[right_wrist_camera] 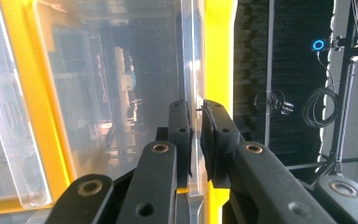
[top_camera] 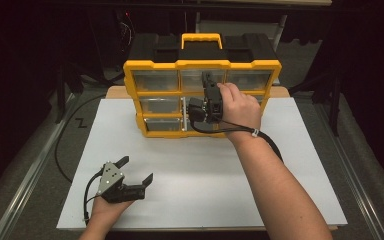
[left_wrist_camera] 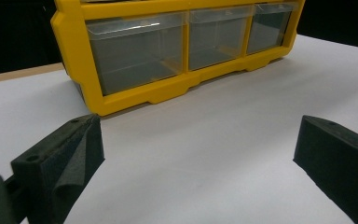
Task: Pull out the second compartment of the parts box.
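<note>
Surface: white board (top_camera: 200, 175) laid on a table, dark surroundings on all sides; a wooden edge shows behind the board at the cabinet's foot.

Cabinet: yellow-framed drawer organiser (top_camera: 152, 64) with a black top and yellow handle, standing upright at the far middle of the board, its clear drawers facing the person.

Drawer: top-row middle clear drawer (top_camera: 191, 80); in the right gripper view its transparent lip (right_wrist_camera: 193, 70) runs between the two jaws, just beside the yellow frame.

Right gripper: right gripper (top_camera: 208, 80) held by the right hand (top_camera: 240, 107) against the cabinet front; jaws drawn narrow on the clear lip, pads on either side of it. Contact looks firm, though glare through the plastic makes the seating hard to judge.

Left gripper: left gripper (top_camera: 136, 170) in the left hand (top_camera: 105, 210), low over the near left of the board, jaws spread wide, nothing between them, well apart from the cabinet.

Open room: bare board between the cabinet's front and the near edge, and to the right of the forearm.

Bottom row: in the left gripper view, three clear drawers (left_wrist_camera: 214, 37) sit flush in the frame.
</note>
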Motion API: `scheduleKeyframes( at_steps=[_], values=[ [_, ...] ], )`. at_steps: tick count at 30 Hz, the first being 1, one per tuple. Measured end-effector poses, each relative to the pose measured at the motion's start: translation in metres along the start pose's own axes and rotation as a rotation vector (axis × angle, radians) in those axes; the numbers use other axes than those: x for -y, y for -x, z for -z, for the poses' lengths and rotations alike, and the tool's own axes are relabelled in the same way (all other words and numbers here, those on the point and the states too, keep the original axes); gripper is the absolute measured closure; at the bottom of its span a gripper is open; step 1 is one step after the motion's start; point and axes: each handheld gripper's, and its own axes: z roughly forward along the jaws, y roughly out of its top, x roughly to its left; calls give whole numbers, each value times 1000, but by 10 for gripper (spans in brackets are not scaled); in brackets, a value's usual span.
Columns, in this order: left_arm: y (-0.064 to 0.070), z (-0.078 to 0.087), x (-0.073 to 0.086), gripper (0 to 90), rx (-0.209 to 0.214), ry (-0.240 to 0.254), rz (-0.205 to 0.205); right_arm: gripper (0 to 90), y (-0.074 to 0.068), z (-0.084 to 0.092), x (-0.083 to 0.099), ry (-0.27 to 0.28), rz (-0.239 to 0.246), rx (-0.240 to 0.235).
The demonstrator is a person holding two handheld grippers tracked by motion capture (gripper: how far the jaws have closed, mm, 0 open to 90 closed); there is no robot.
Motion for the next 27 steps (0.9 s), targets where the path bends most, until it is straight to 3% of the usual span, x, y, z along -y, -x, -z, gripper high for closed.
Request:
scheduleKeyframes(
  at_steps=[27],
  values=[
    [1,1,0,21,-1,1,-2,846,2,25,1,13,20,4]
  ],
)
